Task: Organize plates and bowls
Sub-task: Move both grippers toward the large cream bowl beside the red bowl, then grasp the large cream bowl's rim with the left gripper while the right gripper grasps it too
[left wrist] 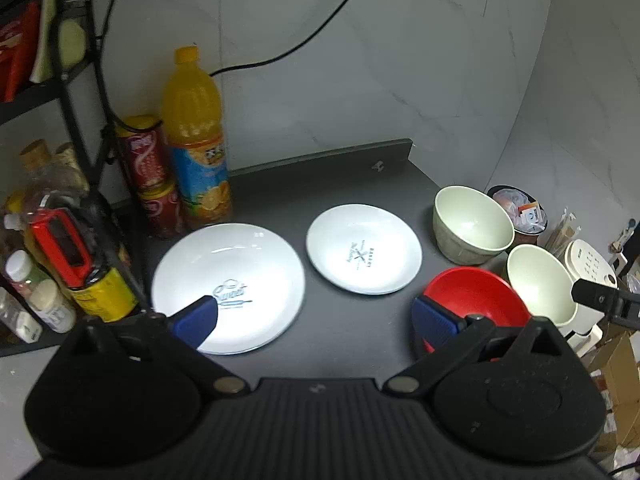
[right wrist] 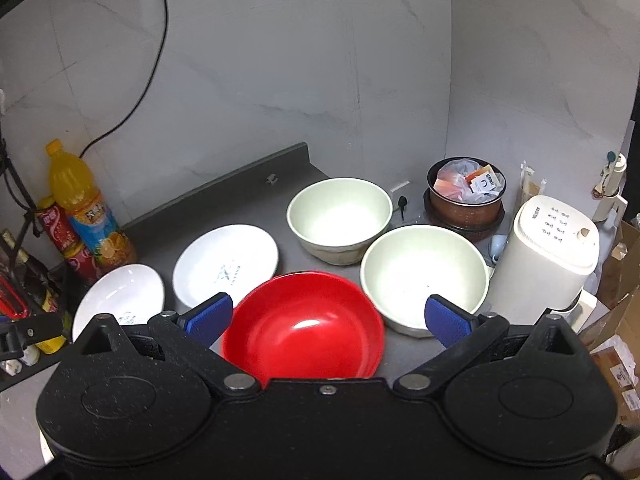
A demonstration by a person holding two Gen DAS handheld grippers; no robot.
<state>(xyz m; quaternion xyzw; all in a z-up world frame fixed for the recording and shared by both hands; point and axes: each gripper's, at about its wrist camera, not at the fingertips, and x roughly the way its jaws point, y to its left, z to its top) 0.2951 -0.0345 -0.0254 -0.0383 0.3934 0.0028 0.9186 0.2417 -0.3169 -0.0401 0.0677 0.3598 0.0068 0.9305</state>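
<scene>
From the left wrist view, the left hand-held gripper (left wrist: 316,320) is seen with its blue pads spread wide and nothing pinched between them, held above the dark table (left wrist: 352,344). Its left pad (left wrist: 196,320) is seen over the near edge of the large white plate (left wrist: 228,286), which lies flat just ahead and to the left. A smaller white plate (left wrist: 364,248) is found straight ahead, a little beyond, apart from the first. The red bowl (left wrist: 476,300) is caught right behind the right pad (left wrist: 434,322), and two pale green bowls are seen further right: the far one (left wrist: 472,224) and the near one (left wrist: 540,284). An orange juice bottle (left wrist: 196,140) and red cans (left wrist: 150,172) are stood at the back left. Over to the right wrist view: the right hand-held gripper (right wrist: 328,316) is likewise held spread, nothing gripped, with the red bowl (right wrist: 304,328) lying between and just ahead of its pads. The near green bowl (right wrist: 424,276) is seen just right of it, behind the right pad, and the far green bowl (right wrist: 340,220) straight ahead beyond. Both white plates, the smaller (right wrist: 226,264) and the larger (right wrist: 120,296), are laid out to the left. A white appliance (right wrist: 548,252) is stood at the far right.
</scene>
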